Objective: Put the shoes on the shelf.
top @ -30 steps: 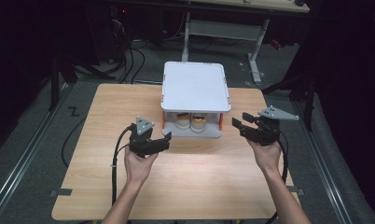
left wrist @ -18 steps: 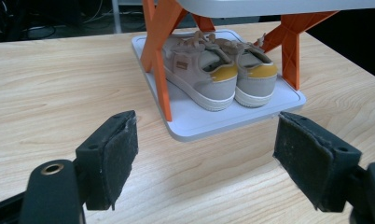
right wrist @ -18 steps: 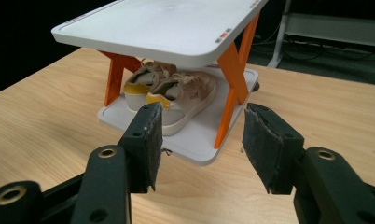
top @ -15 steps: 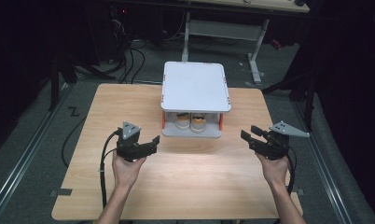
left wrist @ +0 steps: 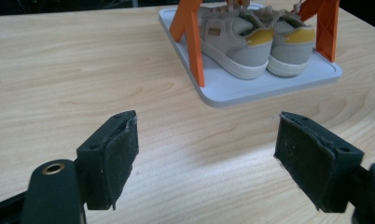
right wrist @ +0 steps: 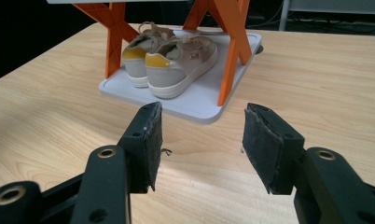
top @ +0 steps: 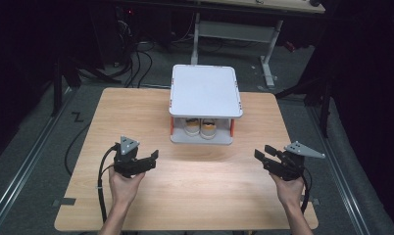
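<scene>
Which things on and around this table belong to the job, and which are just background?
In play: pair of shoes on the rack's lower shelf; two-tier rack; left tongs and right tongs, both open and empty.

Background: wooden table; cables on the floor; desk frame behind.

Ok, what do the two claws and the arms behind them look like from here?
Both are black two-jaw tools. The left claw and right claw each carry a grey three-cornered plate on top and trail a black cable. Up close, the left claw and right claw have blocky jaws faced with rough dark pads, with brass-ringed holes in the bodies. The forearms are bare, with no sleeves or gloves.
</scene>
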